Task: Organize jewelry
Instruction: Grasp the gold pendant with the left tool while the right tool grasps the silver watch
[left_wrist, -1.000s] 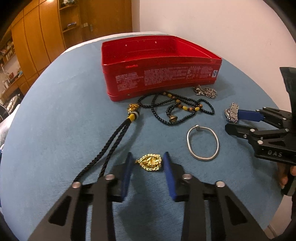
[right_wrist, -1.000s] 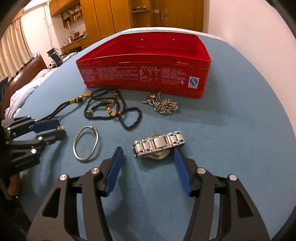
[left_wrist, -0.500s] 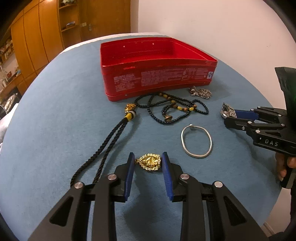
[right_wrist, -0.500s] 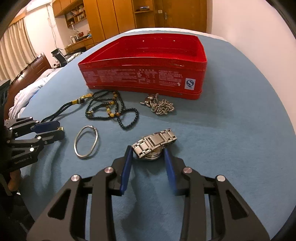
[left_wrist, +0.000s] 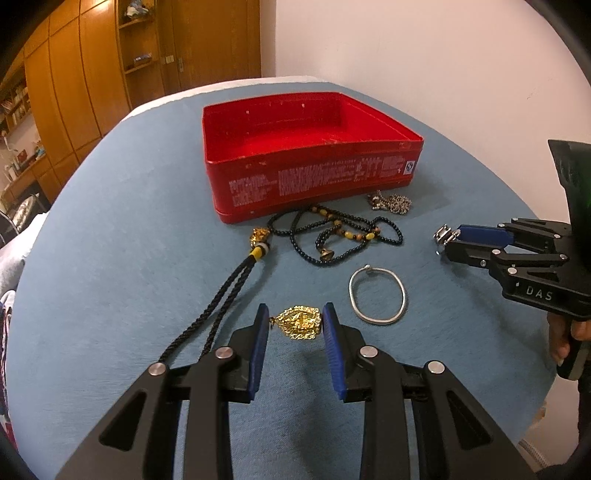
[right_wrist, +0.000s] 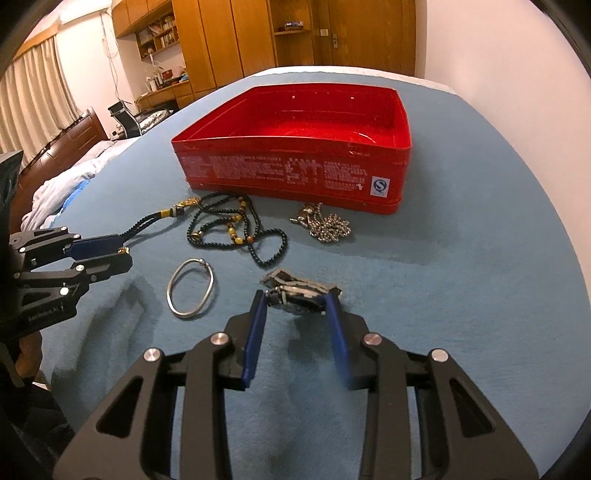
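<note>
Lifted since before, watch (right_wrist: 301, 293) — its dial hidden — fills right gripper (right_wrist: 297, 306).

Gold pendant (left_wrist: 298, 323) between left tool's (left_wrist: 294, 320) pads

The white print on the red tin (right_wrist: 295, 173) beyond both grippers is too small to read. The right gripper's (right_wrist: 295, 306) right pad (right_wrist: 338, 343) is blurred. Its pads hide part of the watch (right_wrist: 299, 291). Both tools' handles run off the bottom edge.
</note>
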